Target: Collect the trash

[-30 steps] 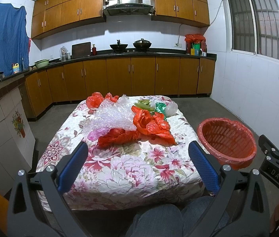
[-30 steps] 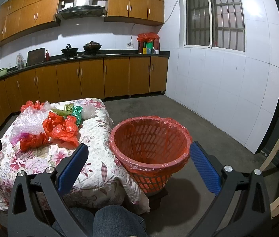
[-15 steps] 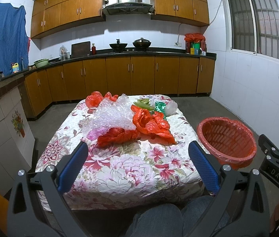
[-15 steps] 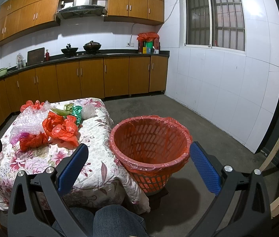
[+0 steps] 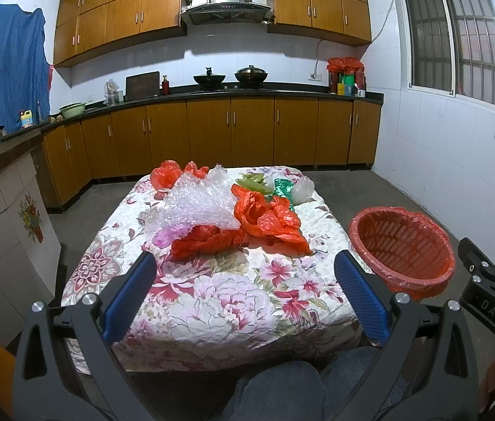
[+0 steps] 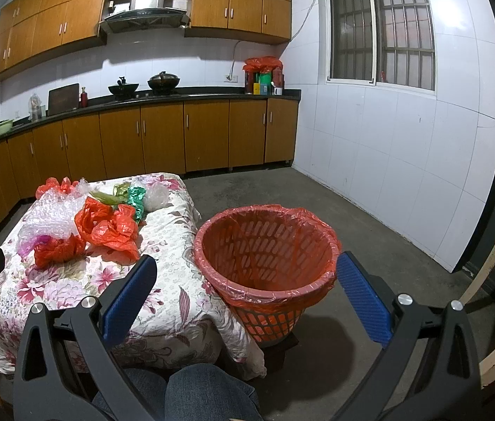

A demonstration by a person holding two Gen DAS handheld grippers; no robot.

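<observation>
Trash lies on a table with a floral cloth [image 5: 233, 301]: red plastic bags [image 5: 268, 221], clear bubble wrap [image 5: 198, 203], a green wrapper [image 5: 284, 189], a white bag [image 5: 303, 189]. The pile also shows in the right wrist view [image 6: 107, 224]. An orange-red basket [image 5: 401, 245] lined with a red bag stands right of the table, also in the right wrist view [image 6: 265, 252]. My left gripper [image 5: 244, 266] is open and empty, held before the table's near edge. My right gripper [image 6: 245, 270] is open and empty, in front of the basket.
Wooden kitchen cabinets and a dark counter [image 5: 247, 91] with pots run along the back wall. A tiled counter [image 5: 2, 189] stands at the left. A tiled wall with a window [image 6: 380, 28] is at the right. Grey floor [image 6: 370, 231] surrounds the basket. The person's knees [image 5: 282, 386] are below.
</observation>
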